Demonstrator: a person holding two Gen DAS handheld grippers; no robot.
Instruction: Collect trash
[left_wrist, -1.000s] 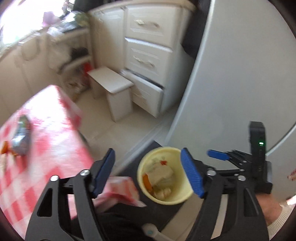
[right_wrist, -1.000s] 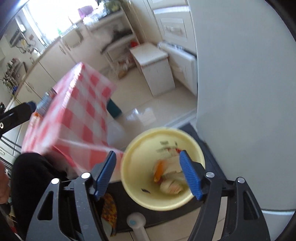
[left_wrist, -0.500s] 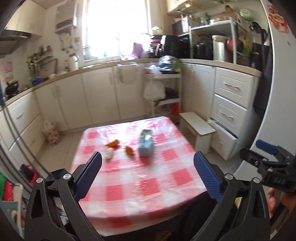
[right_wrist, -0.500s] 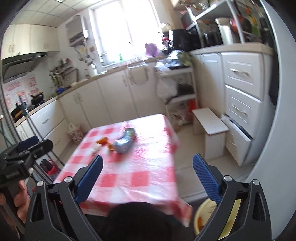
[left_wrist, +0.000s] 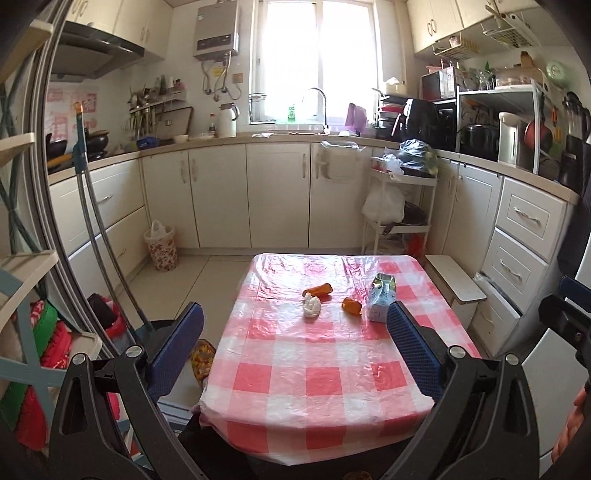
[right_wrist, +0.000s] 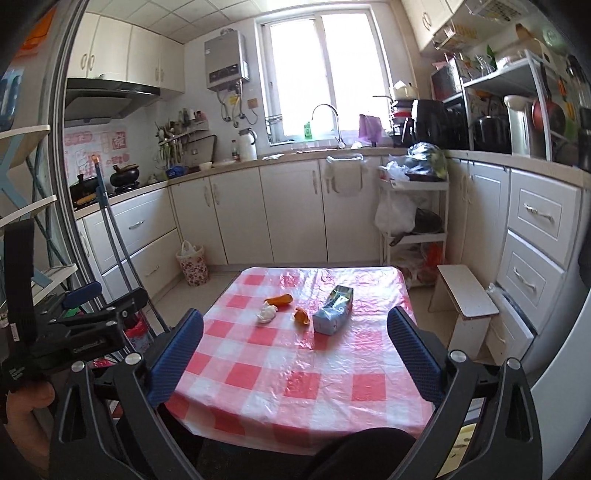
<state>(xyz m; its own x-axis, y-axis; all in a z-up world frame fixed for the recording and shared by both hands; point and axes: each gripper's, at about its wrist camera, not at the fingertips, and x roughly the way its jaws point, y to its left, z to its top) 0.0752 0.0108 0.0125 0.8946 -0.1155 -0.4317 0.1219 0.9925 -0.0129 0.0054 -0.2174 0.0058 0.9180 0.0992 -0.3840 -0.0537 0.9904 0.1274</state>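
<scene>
A low table with a red-and-white checked cloth (left_wrist: 295, 373) (right_wrist: 295, 384) carries the trash: a crumpled white tissue (left_wrist: 312, 306) (right_wrist: 266, 313), two orange peel pieces (left_wrist: 318, 289) (left_wrist: 351, 306) (right_wrist: 279, 299) (right_wrist: 301, 316), and a lying blue-green carton (left_wrist: 381, 297) (right_wrist: 334, 311). My left gripper (left_wrist: 295, 350) is open and empty at the table's near edge. My right gripper (right_wrist: 295, 350) is open and empty too. The yellow trash bin's rim (right_wrist: 461, 446) peeks at the lower right.
White cabinets line the back and right. A small white stool (left_wrist: 456, 282) (right_wrist: 467, 295) stands right of the table. A floral bin (left_wrist: 161, 245) stands by the left cabinets, a rolling cart (left_wrist: 400, 206) at the back right. Shelves and mop poles (left_wrist: 99, 236) on the left.
Both grippers have swung up from looking down into the yellow bin to facing the table. Both jaws stayed open and empty.
</scene>
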